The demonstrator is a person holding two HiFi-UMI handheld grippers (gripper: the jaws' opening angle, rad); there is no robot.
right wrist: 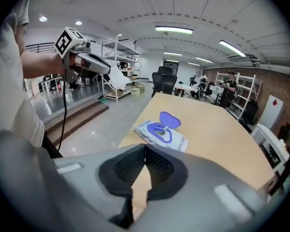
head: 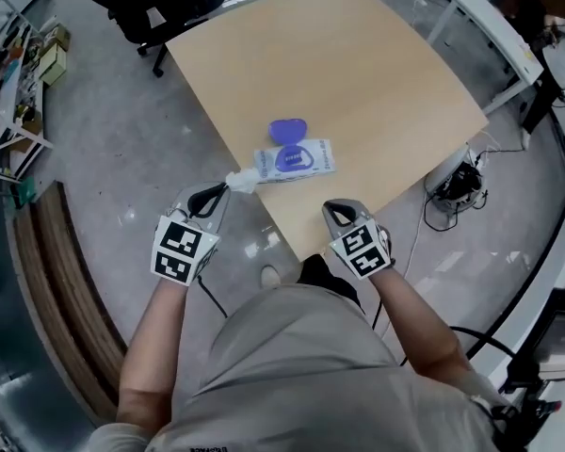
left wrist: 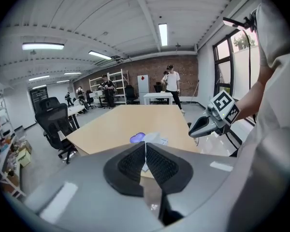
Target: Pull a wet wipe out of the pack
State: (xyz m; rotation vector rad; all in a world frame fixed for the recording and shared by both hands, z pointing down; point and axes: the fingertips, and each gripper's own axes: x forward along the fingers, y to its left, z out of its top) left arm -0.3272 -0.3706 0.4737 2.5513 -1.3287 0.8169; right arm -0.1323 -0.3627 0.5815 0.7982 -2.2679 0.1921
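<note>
1. The left gripper [head: 218, 193] sits at the lower left of the head view. A bare forearm holds it out, and its tip slants up and right toward the desk [head: 377, 92] edge. Its marker cube faces the camera.
2. Its fingers [left wrist: 131, 164] are pressed together on a wipe [head: 243, 181]. In the left gripper view the wipe shows as a thin white strip in the seam between them.
3. In the right gripper view this gripper appears at the upper left, high over the floor. The wipe hangs from its tip, clear of the pack [right wrist: 162, 133].
4. The right gripper [head: 339, 209] is at the lower centre-right of the head view, over the near corner of the desk. It points up the frame toward the pack.
5. Its fingers [right wrist: 160, 167] are closed against each other with nothing between them.
6. The pack lies flat on the desk at the centre of the head view, close to the left edge. Its purple lid [head: 287, 130] is flipped open on the far side.
7. In the head view the wipe's end overlaps the pack's left end, so that view does not show the gap between them.
8. In the left gripper view the fingers cover most of the pack. Only the lid and a white corner show above them.
9. The pack's opening is too small to make out in any view.
10. Both hands are hidden under the gripper bodies and cubes.
</note>
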